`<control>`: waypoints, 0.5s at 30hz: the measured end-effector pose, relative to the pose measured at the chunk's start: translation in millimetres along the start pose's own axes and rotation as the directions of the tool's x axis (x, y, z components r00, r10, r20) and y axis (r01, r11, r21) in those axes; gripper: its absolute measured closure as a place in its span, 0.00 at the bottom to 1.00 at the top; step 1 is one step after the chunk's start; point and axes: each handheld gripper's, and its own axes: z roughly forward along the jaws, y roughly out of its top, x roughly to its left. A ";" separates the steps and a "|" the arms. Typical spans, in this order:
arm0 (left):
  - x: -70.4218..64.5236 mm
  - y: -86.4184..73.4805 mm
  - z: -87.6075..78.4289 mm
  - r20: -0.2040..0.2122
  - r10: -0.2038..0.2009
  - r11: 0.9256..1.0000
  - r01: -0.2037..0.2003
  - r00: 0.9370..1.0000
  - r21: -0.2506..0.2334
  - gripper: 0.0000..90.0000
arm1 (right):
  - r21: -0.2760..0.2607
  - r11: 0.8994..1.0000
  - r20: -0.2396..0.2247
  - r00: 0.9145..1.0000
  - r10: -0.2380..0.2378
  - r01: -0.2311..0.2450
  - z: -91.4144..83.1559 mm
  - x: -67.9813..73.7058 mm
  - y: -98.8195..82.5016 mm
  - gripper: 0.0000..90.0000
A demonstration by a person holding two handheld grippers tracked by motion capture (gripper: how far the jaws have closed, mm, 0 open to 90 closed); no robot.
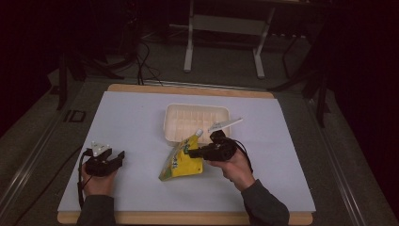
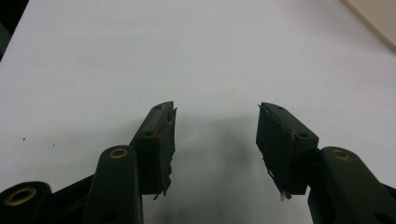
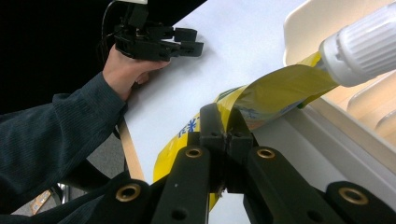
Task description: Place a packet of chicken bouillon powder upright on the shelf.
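Your right gripper (image 3: 227, 135) pinches the yellow spouted plastic pouch (image 1: 181, 160) with its fingers, beside the empty cream ribbed plastic tray (image 1: 195, 122). Your left gripper (image 2: 215, 140) rests on the white worktop (image 1: 136, 122), fingers spread.

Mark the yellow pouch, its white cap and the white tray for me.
yellow pouch (image 1: 181, 162), high view, on its printed front.
white cap (image 3: 362, 44), right gripper view, on the ribbed side.
white tray (image 1: 196, 108), high view, on its far rim.
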 end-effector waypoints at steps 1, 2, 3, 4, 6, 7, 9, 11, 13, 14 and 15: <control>0.0 0.0 0.0 0.000 0.001 1.000 -0.001 1.000 0.000 0.52 | 0.002 1.000 -0.001 1.000 -0.002 0.002 -0.1 -0.2 0.8 1.00; -0.1 0.0 -0.1 0.000 0.001 1.000 -0.001 1.000 -0.001 0.52 | 0.001 1.000 -0.003 1.000 -0.003 0.003 0.1 -0.4 1.5 1.00; -0.1 0.0 -0.1 -0.001 0.001 1.000 -0.001 1.000 0.000 0.52 | 0.001 1.000 -0.006 1.000 -0.004 0.004 0.2 -0.6 2.1 1.00; -0.2 0.0 -0.1 0.000 0.000 1.000 0.000 1.000 0.000 0.52 | -0.001 1.000 -0.008 1.000 -0.008 0.008 0.4 -1.0 2.8 1.00; -0.2 0.0 -0.1 0.000 0.000 1.000 0.000 1.000 0.001 0.52 | -0.003 1.000 -0.013 1.000 -0.009 0.009 0.5 -1.2 4.1 1.00; -0.2 0.0 -0.1 0.000 0.001 1.000 -0.001 1.000 0.001 0.52 | -0.001 1.000 -0.013 1.000 -0.010 0.010 0.5 -1.1 4.9 1.00; -0.1 0.0 0.0 0.000 0.001 1.000 -0.001 1.000 0.001 0.52 | -0.002 1.000 -0.016 1.000 -0.016 0.016 0.8 -1.1 6.5 1.00; 0.0 0.0 -0.1 0.001 0.001 1.000 -0.001 1.000 0.001 0.52 | -0.002 1.000 -0.015 1.000 -0.021 0.021 0.9 -1.0 8.5 1.00; 0.1 0.0 -0.1 0.001 0.001 1.000 -0.001 1.000 0.000 0.52 | -0.003 1.000 -0.021 0.999 -0.025 0.025 1.2 -1.2 10.6 1.00; 0.1 0.0 -0.1 0.001 0.001 1.000 -0.001 1.000 0.000 0.52 | -0.003 1.000 -0.021 0.999 -0.027 0.027 1.5 -0.9 11.7 1.00; 0.1 0.0 -0.2 0.001 -0.001 1.000 0.001 1.000 0.000 0.52 | -0.002 0.999 -0.019 0.999 -0.032 0.032 1.7 -0.7 12.8 1.00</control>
